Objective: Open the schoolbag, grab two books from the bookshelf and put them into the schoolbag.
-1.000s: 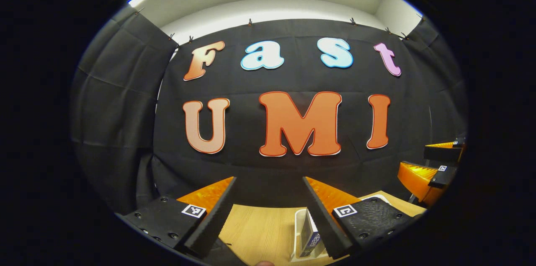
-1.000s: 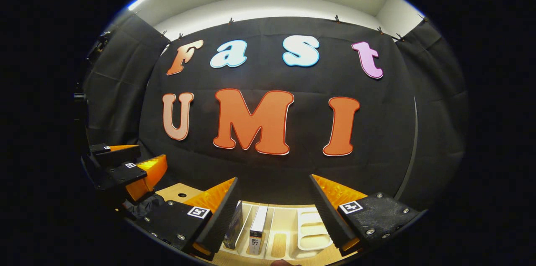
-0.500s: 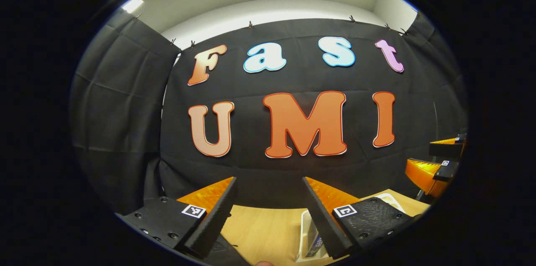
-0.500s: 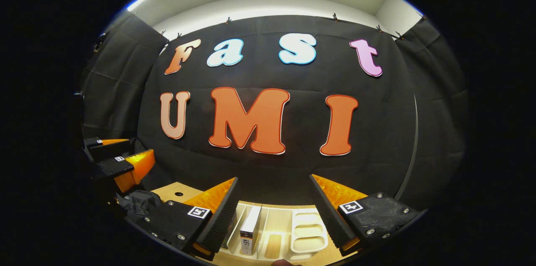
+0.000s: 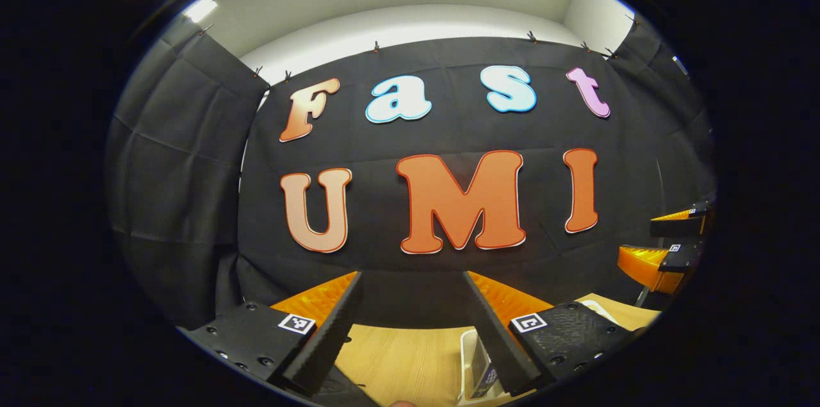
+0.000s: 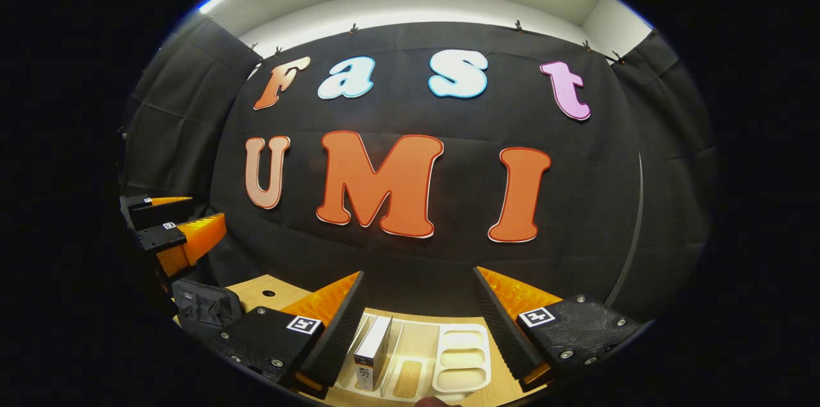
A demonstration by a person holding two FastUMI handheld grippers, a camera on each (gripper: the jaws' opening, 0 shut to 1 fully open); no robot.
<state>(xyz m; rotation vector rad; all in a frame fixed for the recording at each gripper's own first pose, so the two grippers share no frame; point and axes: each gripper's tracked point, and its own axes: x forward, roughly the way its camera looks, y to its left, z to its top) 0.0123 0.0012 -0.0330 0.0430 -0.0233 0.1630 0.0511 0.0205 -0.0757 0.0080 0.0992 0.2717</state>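
Both cameras have tipped slightly since a second ago: in the right gripper view the white bookshelf [image 6: 458,362] has slid a little rightward between the fingers, and the schoolbag [image 6: 205,306] now shows more fully beyond the left finger.

Nearest, the right gripper [image 6: 419,330] has its fingers spread wide with nothing between them. Just past them, one book [image 6: 373,350] stands upright in a slot of the bookshelf, close to the left finger's tip; whether a second book stands behind that finger cannot be told. The left gripper [image 5: 413,330] is likewise spread and empty, over the wooden table [image 5: 403,362]. A dark-covered book [image 5: 482,370] in the bookshelf's near end peeks out beside its right finger.

Farther off, the schoolbag is a black bundle on the table, left of the right gripper's fingers, and its opening cannot be made out.

Judging from this, the task is barely begun: no book is held, none visibly sits in the bag, and opening the bag and both transfers seem to remain.

Counted: two grippers, one bookshelf, one schoolbag, two books glimpsed across the views.
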